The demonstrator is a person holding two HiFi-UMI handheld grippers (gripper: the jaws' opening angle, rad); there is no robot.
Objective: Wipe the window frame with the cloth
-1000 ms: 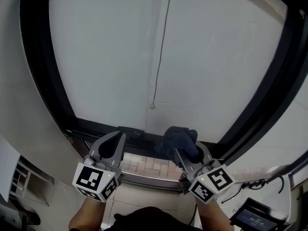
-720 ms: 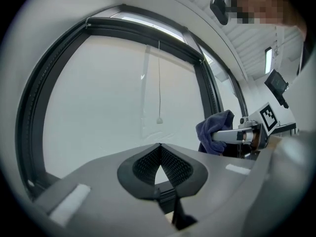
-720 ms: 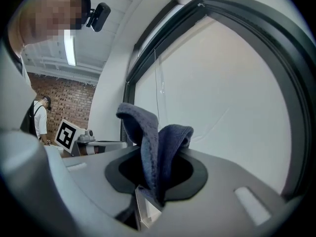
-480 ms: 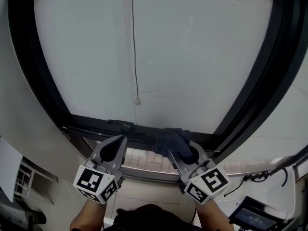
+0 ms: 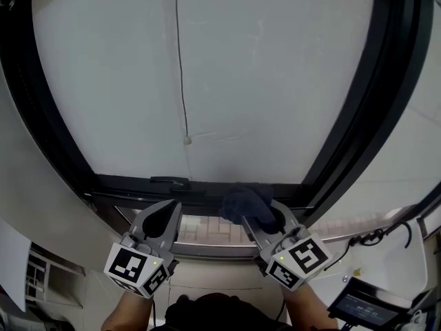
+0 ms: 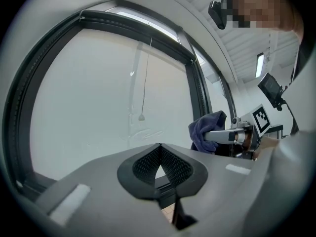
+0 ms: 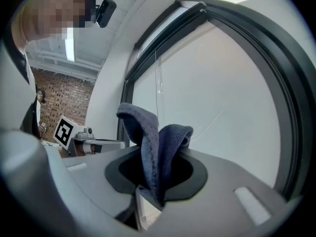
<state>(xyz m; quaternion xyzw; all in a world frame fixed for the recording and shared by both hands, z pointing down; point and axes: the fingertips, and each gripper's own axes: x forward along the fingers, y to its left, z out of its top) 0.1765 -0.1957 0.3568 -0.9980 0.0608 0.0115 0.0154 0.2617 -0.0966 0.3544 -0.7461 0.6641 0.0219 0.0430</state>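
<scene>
In the head view, my left gripper [image 5: 164, 216] sits low on the left. Its jaws are drawn together to a point and aimed at the bottom rail of the window frame [image 5: 131, 185]. The right gripper [image 5: 265, 216] is just beside it, with the dark blue cloth [image 5: 242, 200] bunched at its tips. The cloth lies over the bottom rail, near the frame's lower right corner; I can't tell whether it presses on the rail. A pull cord [image 5: 180, 81] hangs in front of the white pane [image 5: 275, 81].

In the left gripper view, the jaws meet at their tips with nothing between them. The cloth shows off to the right, in the other gripper, beside a dark upright of the frame.

In the right gripper view, the jaws are clamped on a fold of the cloth, parted only by its thickness. The cloth stands up out of them in two flaps.
</scene>
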